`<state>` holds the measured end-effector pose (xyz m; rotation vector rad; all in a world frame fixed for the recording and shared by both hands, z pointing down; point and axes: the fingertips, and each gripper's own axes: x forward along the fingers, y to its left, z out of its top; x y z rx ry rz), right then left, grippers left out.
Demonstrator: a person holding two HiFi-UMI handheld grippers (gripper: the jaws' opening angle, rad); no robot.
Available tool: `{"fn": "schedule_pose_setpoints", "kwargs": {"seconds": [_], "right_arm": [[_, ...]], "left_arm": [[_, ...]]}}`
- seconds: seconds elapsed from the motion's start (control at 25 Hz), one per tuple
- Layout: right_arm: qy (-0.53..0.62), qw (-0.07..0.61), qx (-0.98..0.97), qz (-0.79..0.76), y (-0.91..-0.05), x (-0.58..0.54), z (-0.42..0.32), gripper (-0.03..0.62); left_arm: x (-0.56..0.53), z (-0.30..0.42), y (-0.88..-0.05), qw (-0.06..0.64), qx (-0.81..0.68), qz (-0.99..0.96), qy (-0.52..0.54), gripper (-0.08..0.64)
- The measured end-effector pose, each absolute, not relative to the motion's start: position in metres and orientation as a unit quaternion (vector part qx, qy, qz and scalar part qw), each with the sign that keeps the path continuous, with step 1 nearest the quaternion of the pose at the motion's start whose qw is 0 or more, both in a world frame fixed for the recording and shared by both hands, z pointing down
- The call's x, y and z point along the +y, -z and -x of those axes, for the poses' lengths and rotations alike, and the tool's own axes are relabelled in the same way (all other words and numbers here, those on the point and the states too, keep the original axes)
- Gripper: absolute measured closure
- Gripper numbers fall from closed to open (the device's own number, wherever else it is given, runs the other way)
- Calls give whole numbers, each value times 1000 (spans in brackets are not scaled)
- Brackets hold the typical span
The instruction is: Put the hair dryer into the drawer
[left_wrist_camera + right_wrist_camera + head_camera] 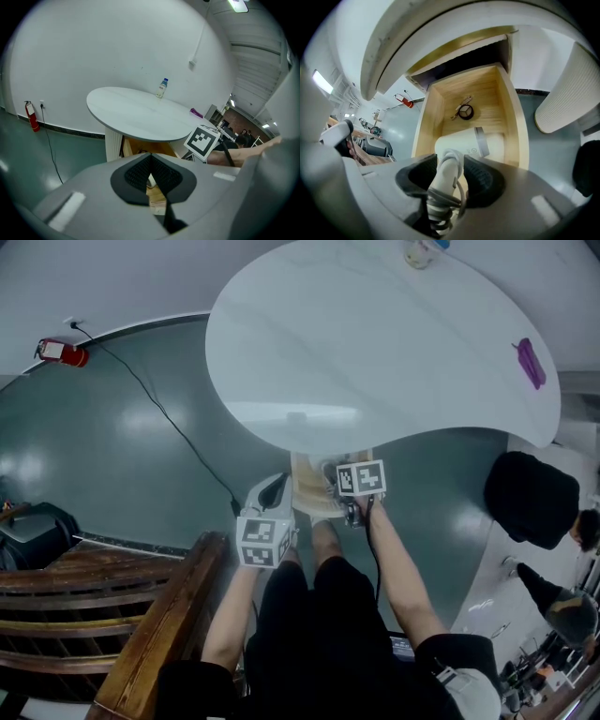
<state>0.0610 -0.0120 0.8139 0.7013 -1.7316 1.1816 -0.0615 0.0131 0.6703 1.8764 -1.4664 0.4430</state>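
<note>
1. Far left, head view: a red fire extinguisher (62,352) stands on the floor by the wall. A wooden bench (165,619) is cut off by the lower left edge.

2. Left hand-held gripper (151,165): the jaws are together at the tips with nothing between them. It hangs just left of the drawer (307,486). In the head view its marker cube hides the jaws.

3. Centre: the white counter (375,352) overhangs the open wooden drawer, so the head view shows only the drawer's front part. In the right gripper view a small dark round item (465,111) lies on the floor near the back of the drawer; what it is cannot be determined.

4. Right hand-held gripper (451,161): the jaws are clamped on the handle of the hair dryer (466,143), one pad on each side. The cord is wound round the handle, whose lower end is hidden by the gripper body. The white barrel sits inside the drawer's near end. It cannot be determined whether it rests on the drawer floor. In the head view the hair dryer is hidden.

5. Right: a purple object (530,362), too small to identify, lies near the counter's edge.
</note>
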Motion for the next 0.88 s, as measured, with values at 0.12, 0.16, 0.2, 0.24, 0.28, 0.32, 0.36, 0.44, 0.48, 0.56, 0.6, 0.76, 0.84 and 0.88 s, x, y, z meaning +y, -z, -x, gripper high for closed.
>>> {"fn": "schedule_pose_setpoints", "kwargs": {"seconds": [0.12,0.16,0.2,0.24,0.28,0.32,0.36,0.44,0.48,0.56,0.6,0.76,0.84,0.88], "right_arm": [[-472,446,-704,-287,-805,-11,-63,411],[-469,443,-707,-289,-801,-11,-64,411],[-465,440,-710,-292,-797,-11,-65,411],[-461,436,-714,-296,-791,-12,-67,411],[-458,432,-717,-301,-786,-12,-69,411],[-454,426,-720,-306,-780,-12,-70,411],[-452,420,-723,-311,-774,-13,-72,411],[-448,408,-729,-317,-762,-14,-74,411],[-446,402,-733,-320,-755,-15,-75,411],[-439,390,-741,-326,-741,-15,-77,411],[-435,383,-746,-329,-733,-15,-78,413],[-420,352,-761,-346,-703,-15,-80,416],[-409,336,-770,-357,-685,-16,-79,447],[-401,327,-775,-362,-675,-17,-78,470]], "left_arm": [[13,61,-665,348,-565,-729,-169,552],[13,61,-663,347,-564,-730,-169,552],[13,62,-660,345,-564,-731,-169,552],[14,62,-658,344,-564,-731,-170,552],[15,63,-655,342,-564,-732,-172,552],[16,63,-652,339,-564,-734,-172,552],[16,63,-648,335,-563,-736,-171,552],[15,61,-639,328,-560,-742,-166,552],[15,60,-635,325,-559,-745,-165,552],[16,58,-628,319,-557,-748,-166,552],[16,57,-624,316,-557,-750,-166,552],[16,52,-605,299,-555,-759,-163,552],[17,50,-597,293,-552,-763,-163,552],[17,48,-594,290,-550,-766,-163,552]]}}
